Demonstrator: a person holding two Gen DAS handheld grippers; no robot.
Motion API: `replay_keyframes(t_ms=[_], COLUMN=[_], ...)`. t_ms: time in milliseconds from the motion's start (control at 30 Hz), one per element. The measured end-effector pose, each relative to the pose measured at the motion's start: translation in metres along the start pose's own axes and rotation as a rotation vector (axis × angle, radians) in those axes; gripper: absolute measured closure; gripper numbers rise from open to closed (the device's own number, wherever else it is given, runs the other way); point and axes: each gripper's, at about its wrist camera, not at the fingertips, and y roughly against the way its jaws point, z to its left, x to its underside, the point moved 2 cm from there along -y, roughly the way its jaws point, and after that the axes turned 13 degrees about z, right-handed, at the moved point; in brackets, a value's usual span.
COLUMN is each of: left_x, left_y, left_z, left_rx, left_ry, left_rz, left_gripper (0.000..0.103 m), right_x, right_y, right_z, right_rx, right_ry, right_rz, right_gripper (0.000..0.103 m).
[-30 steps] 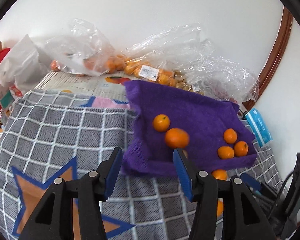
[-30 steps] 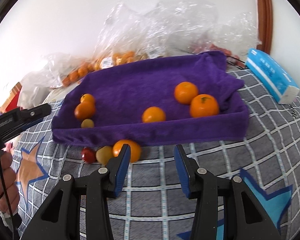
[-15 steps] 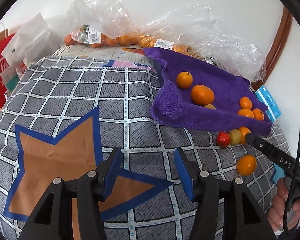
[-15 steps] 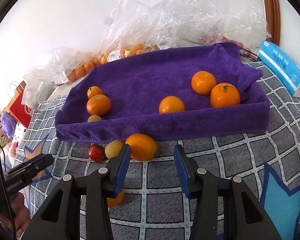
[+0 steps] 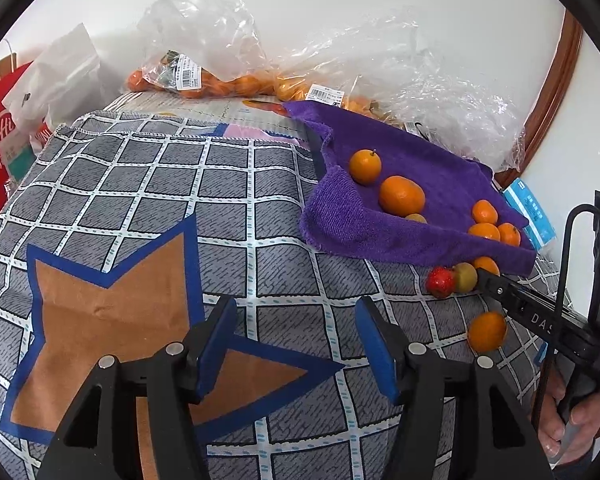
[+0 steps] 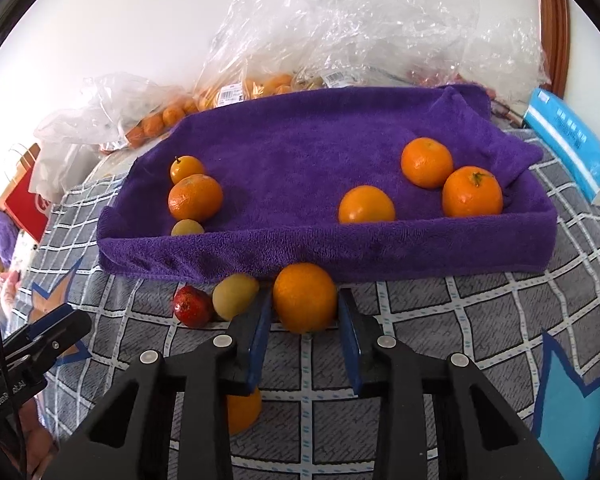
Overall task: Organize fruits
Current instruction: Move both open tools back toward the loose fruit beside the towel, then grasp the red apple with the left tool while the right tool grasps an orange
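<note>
Only right view shows fingers (image 6: 265, 320) gripping orange (image 6: 305, 302).

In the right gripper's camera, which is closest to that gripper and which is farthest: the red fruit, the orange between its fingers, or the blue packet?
1. Orange, right between the right gripper pads.
2. Red fruit, just to the left.
3. Blue packet, far at the upper right.

Six pieces of fruit are seen resting on the purple towel (image 6: 308, 152), folded up like a tray. An orange (image 6: 305, 302), a yellowish fruit (image 6: 235, 296) and a red fruit (image 6: 192, 306) are lined up against its front edge, and another orange (image 5: 487, 331) is left apart on the checked cloth.
</note>
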Motion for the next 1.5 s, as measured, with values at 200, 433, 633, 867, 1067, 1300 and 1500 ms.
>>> replay_keyframes(t_ms=[200, 433, 633, 867, 1067, 1300, 1500], left_x=[0.000, 0.000, 0.001, 0.002, 0.000, 0.002, 0.007], left_y=[0.000, -0.001, -0.002, -0.002, -0.002, 0.000, 0.003], left_z=[0.000, -0.001, -0.002, -0.003, -0.003, -0.001, -0.009], left_rx=[-0.001, -0.007, -0.014, -0.016, -0.020, -0.007, -0.048], left_ry=[0.000, -0.003, -0.010, -0.008, -0.004, 0.007, 0.000], left_rz=[0.000, 0.001, 0.003, 0.003, 0.004, 0.003, 0.014], left_gripper=[0.044, 0.044, 0.042, 0.042, 0.042, 0.033, 0.034], right_x=[0.010, 0.027, 0.028, 0.028, 0.027, 0.028, 0.031], right_y=[0.017, 0.012, 0.009, 0.008, 0.008, 0.011, 0.018], right_z=[-0.011, -0.033, -0.031, -0.032, -0.028, -0.034, -0.037], right_rx=[0.050, 0.088, 0.097, 0.089, 0.112, 0.095, 0.098], right_ry=[-0.019, -0.042, -0.025, -0.024, -0.001, -0.034, -0.015], right_rz=[-0.021, -0.004, -0.007, -0.003, -0.001, -0.004, -0.012], right_gripper=[0.071, 0.070, 0.070, 0.070, 0.071, 0.071, 0.071])
